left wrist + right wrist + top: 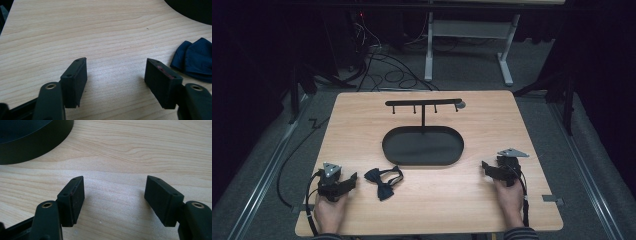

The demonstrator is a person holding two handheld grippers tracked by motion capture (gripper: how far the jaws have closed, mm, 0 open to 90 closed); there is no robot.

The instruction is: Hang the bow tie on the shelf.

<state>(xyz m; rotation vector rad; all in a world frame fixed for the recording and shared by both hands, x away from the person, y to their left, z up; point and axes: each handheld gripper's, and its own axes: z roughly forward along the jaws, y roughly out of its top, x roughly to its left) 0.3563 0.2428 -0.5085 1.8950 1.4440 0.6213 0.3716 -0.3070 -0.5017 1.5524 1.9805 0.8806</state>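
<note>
A dark blue bow tie (383, 181) lies on the wooden table (362, 110) near its front edge, left of centre. Just left of it rests my left gripper (348, 182), held in a hand; its jaws stand wide apart with bare wood between them (115, 72), and the bow tie (193, 58) shows off to the right of them. Behind the tie stands a black oval tray (404, 155) with a T-shaped hook rack (423, 103) rising from its far side. At the front right my right gripper (488, 168) is open over bare table (114, 188), the tray's wall (35, 147) at its upper left.
Beyond the table's far edge, cables (387, 70) lie on a grey carpet and a white desk frame (467, 40) stands there. Metal rails (267, 170) run along both sides of the table. Bare wood lies between the two grippers.
</note>
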